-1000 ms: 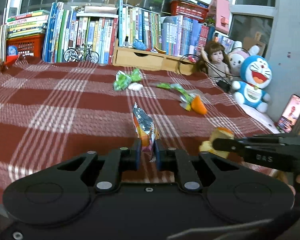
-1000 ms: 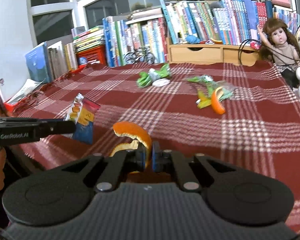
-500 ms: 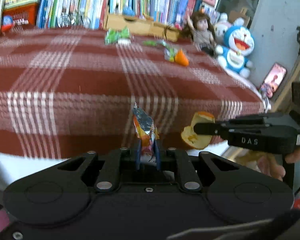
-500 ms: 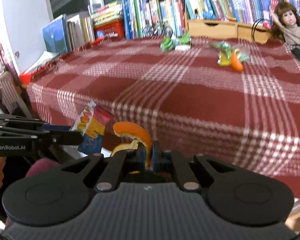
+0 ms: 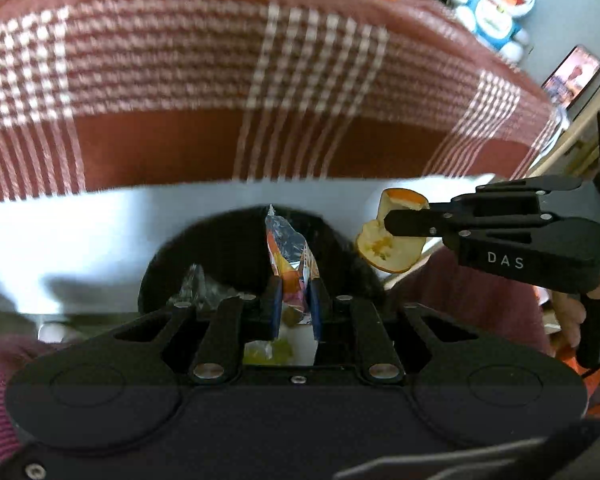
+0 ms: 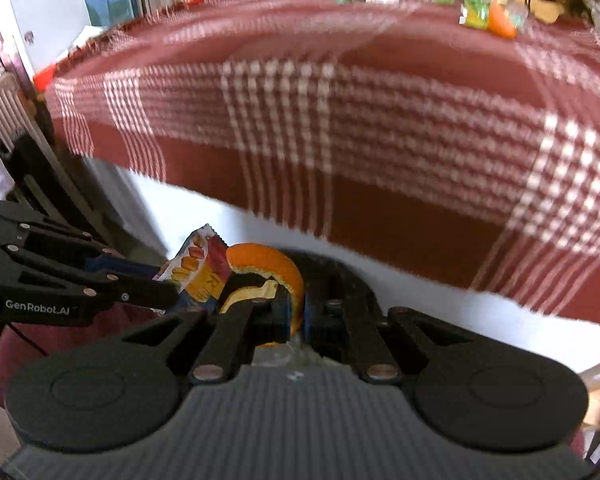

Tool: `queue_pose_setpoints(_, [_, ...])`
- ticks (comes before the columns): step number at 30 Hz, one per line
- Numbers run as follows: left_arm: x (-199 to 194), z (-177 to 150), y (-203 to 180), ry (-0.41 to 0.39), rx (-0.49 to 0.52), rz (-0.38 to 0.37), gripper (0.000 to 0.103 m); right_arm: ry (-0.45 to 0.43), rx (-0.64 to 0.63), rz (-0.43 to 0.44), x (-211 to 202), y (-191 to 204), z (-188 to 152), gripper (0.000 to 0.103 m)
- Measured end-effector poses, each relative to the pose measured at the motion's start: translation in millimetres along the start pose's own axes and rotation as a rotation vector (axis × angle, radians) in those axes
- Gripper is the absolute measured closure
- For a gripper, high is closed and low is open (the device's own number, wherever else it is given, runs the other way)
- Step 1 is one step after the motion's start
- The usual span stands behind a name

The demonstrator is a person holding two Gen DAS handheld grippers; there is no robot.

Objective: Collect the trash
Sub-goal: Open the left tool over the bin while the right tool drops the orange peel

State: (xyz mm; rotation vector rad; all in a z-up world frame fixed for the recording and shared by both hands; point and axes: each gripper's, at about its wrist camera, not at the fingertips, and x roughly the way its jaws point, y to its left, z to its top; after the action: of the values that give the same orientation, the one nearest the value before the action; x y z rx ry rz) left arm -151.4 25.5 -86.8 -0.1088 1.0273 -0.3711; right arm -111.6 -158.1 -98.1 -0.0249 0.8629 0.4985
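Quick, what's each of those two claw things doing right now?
Left gripper: closed on a snack wrapper.
Right gripper: closed on a piece of orange peel.

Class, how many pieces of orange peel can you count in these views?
2: one clamped in the right gripper, peel; one on the far tablecloth, peel. The bin may hide more.

Both grippers lowered off the plaid table, snack wrapper (image 5: 290, 264) and orange peel (image 5: 392, 246) now over black bin (image 5: 220, 240)
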Motion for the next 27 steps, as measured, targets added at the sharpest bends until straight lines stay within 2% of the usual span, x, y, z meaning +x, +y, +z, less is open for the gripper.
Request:
queue_pose_setpoints(7, [31.6,-3.4,4.8,0.131,0.007,0.038,0.089,0.072,0.03,0.002,22.4,-6.3,-15.7,0.093])
queue_pose_setpoints(13, [45.3,-3.2,-1.2,0.153,0.042,0.047,0.087,0.087,0.065,0.013,27.5,-15.7,-18.9,0.092])
queue_pose_setpoints(15, [47.3,-1.7,-2.7,0.15,0.051,0.052,0.084,0.088,0.075,0.017,28.1,-19.4,-18.9,0.082])
queue_pose_setpoints(16, [45.8,-0.6,-2.4,0.146,0.056,0.056,0.073,0.087,0.078,0.018,28.4,-20.8,-18.8,0.08])
queue_pose_setpoints(17, [46.1,0.4,-2.9,0.142,0.059,0.062,0.055,0.087,0.081,0.02,28.7,-21.7,-18.6,0.065])
queue_pose_setpoints(18, [45.8,1.5,-3.3,0.13,0.06,0.069,0.047,0.087,0.084,0.023,29.0,-22.7,-18.2,0.058])
queue_pose_setpoints(19, [43.7,2.4,-2.9,0.119,0.061,0.075,0.042,0.085,0.088,0.026,29.1,-23.6,-17.8,0.057])
queue_pose_setpoints(21, [40.9,5.2,-2.7,0.111,0.07,0.08,0.041,0.079,0.098,0.032,28.8,-25.8,-16.6,0.054])
queue_pose_setpoints(25, [36.9,10.7,-1.6,0.09,0.065,0.097,0.024,0.061,0.117,0.04,22.9,-31.4,-12.9,0.052])
queue_pose_setpoints(27, [32.7,14.3,-1.8,0.075,0.075,0.102,0.023,0.048,0.119,0.04,19.8,-31.7,-8.3,0.051])
